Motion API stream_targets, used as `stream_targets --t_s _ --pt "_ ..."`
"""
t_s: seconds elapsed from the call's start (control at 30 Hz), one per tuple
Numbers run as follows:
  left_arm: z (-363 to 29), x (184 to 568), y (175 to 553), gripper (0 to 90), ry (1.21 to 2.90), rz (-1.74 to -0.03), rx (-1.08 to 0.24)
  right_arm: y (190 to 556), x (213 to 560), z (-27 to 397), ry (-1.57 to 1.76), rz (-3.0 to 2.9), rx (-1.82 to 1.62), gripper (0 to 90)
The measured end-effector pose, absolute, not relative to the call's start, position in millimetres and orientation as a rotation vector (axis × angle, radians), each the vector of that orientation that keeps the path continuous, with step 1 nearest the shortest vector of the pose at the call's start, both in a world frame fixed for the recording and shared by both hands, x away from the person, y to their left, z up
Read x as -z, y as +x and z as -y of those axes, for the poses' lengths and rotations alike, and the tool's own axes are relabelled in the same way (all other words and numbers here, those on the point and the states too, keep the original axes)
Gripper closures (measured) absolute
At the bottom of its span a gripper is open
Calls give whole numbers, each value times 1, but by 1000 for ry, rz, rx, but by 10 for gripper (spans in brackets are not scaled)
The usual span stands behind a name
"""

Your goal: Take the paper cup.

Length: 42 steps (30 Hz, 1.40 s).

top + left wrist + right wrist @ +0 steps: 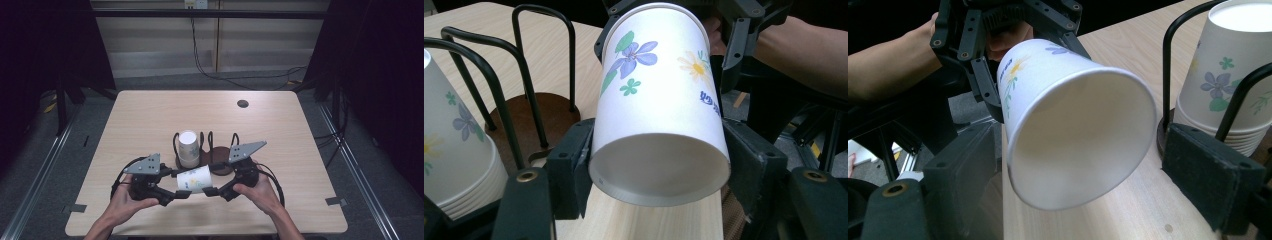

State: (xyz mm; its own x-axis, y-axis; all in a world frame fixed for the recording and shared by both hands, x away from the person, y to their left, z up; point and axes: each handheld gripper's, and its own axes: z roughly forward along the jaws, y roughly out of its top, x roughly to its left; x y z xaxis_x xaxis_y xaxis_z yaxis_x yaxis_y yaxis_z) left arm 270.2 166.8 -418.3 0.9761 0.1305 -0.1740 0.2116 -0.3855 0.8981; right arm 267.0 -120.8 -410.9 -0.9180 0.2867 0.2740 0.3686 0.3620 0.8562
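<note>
Paper cup (195,179) held sideways just above the table (150,115), low centre of the high view, between my two grippers. In front of it, mid-frame, the wire cup rack (207,150) on its round brown base holds a stack of upside-down cups (189,149) in its left bay; the other bays look free.

Left gripper (172,192): in its own view the jaws press on both sides of the cup near one end, so it is pinching the cup (659,115). The far end of the cup sits at the other gripper.

Right gripper (216,191): in its view the cup's open mouth (1083,135) lies between the jaws. The left pad touches the rim; the right pad (1213,175) stands clear with a gap. I read these jaws as spread, not gripping.

Step in hand, as I judge it: a handover or re-grip of one cup between grippers, before it goes onto the stack.

Next move calls for: closing the right jaws gently on the rim without crushing the thin wall, then releasing the left only once that grip holds. After that, turn the cup mouth-down and align it over the stack.
</note>
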Motion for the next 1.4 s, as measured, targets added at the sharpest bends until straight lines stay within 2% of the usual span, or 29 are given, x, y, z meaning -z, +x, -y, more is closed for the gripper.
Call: stream_targets --t_s 0.53,0.7,0.93,1.2,1.4 --pt "-162 419 267 354 1966 -207 131 265 414 112 -531 2510 1586 138" --pt "-161 421 268 354 1976 -207 140 265 413 114 -526 2497 1622 210" --pt "-160 424 269 353 1980 -218 154 266 413 117 -537 2478 1641 242" --pt "-158 427 270 305 1998 -247 159 266 412 116 -531 2482 1633 285" --pt "-159 428 272 237 2026 -262 95 267 410 118 -556 2485 1627 294"
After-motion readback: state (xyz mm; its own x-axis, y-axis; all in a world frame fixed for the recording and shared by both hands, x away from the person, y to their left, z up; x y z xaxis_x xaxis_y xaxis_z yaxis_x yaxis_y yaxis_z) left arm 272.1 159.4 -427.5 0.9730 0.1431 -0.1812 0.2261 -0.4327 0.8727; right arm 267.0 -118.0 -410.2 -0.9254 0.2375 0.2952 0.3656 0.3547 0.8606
